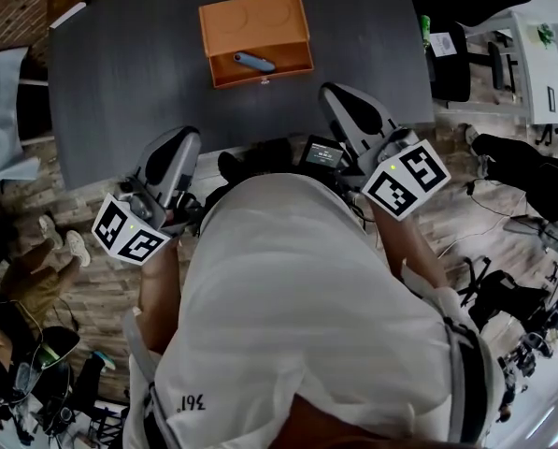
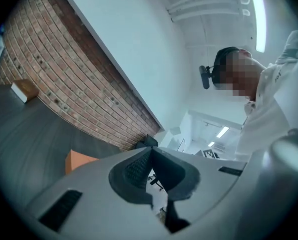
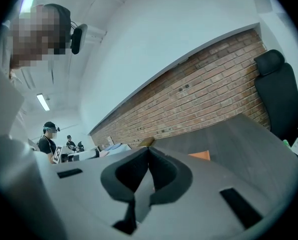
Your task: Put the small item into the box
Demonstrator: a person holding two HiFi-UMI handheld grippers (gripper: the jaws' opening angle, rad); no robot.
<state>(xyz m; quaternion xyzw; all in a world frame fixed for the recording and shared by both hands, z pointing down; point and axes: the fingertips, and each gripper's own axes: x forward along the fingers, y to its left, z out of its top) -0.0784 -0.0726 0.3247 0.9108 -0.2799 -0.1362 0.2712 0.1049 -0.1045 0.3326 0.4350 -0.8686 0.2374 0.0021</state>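
An orange rectangular box (image 1: 255,24) sits on the dark grey table (image 1: 129,73). Its drawer-like lower compartment (image 1: 295,61) stands open on the side facing the person. The small blue-grey oblong item (image 1: 254,62) lies inside that open compartment, about midway along it, and neither gripper touches it. The left gripper (image 1: 187,143), grey-bodied with a square-marker cube at its rear, is well apart from the box, on the person's side and off to the box's left, at the table's near edge. In the left gripper view its dark pads (image 2: 139,169) meet at the tips with nothing between them, and a corner of the box (image 2: 79,161) shows above the gripper's body. The right gripper (image 1: 335,96) is nearer the box, just past the right end of the open compartment on the person's side, but clear of it. In the right gripper view its pads (image 3: 126,176) are likewise pressed together and empty, with a sliver of the box (image 3: 201,155) beyond them. A red-brick wall (image 2: 64,79) runs behind the box, past the table's far edge. A black office chair (image 3: 276,94) stands to the box's right, beside the table. The person's white shirt (image 1: 307,307) fills the near side of the head view, well short of the box.
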